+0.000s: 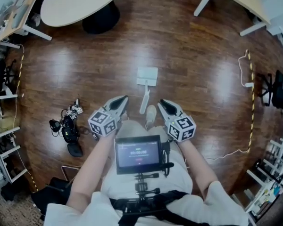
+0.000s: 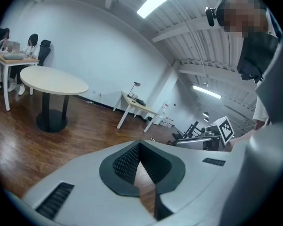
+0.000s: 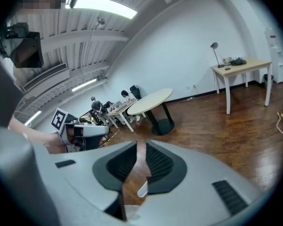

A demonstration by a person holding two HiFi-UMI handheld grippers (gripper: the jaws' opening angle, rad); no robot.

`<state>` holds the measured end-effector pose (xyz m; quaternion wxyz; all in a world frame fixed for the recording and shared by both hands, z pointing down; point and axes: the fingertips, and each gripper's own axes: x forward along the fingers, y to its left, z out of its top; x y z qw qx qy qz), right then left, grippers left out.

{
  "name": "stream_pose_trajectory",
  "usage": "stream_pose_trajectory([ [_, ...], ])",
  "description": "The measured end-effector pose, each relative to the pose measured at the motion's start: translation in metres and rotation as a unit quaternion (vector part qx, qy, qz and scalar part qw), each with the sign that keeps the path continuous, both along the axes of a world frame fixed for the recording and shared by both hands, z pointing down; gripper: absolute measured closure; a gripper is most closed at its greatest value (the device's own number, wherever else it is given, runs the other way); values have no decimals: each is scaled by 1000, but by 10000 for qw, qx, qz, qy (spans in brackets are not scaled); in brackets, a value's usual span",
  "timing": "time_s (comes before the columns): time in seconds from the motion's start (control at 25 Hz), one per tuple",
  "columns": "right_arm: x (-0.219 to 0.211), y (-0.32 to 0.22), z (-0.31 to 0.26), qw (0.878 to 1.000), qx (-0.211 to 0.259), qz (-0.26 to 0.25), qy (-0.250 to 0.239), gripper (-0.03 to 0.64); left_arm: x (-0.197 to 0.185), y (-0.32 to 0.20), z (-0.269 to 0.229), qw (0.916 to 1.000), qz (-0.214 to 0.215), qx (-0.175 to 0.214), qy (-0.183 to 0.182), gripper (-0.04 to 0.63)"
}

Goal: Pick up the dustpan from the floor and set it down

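Past the right tongs (image 3: 140, 146), dustpan handle (image 3: 142, 188); past the left tongs (image 2: 139, 144), floor (image 2: 144, 182)

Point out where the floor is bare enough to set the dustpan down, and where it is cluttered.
Bare wood floor lies between the dustpan and the round table, and from the dustpan rightward to the striped line. Crowded: the tangle of gear at left and the shelves along the left edge.

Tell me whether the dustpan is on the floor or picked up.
On the floor: the dustpan lies flat there, with nothing holding it.
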<state>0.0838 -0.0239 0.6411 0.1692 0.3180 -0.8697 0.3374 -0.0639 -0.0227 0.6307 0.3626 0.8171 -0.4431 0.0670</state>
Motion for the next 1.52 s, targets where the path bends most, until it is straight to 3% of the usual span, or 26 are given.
stream_pose_trajectory([
  [0.36,-27,6,57,9984,-523,2,202,543,-16,-24,0,9984,535,-105,-117,600],
  [0.76,-35,21,134,9884,-1394,282,526,435,-22,-34,13,9935,1063,-305,-262,601],
  [1.08,-40,29,181,9823,-1679,299,778,412,-27,-27,21,9918,1177,-411,-288,601],
  [1.52,-53,27,215,9786,-2013,262,323,400,-17,-17,19,9913,1218,-429,-271,600],
])
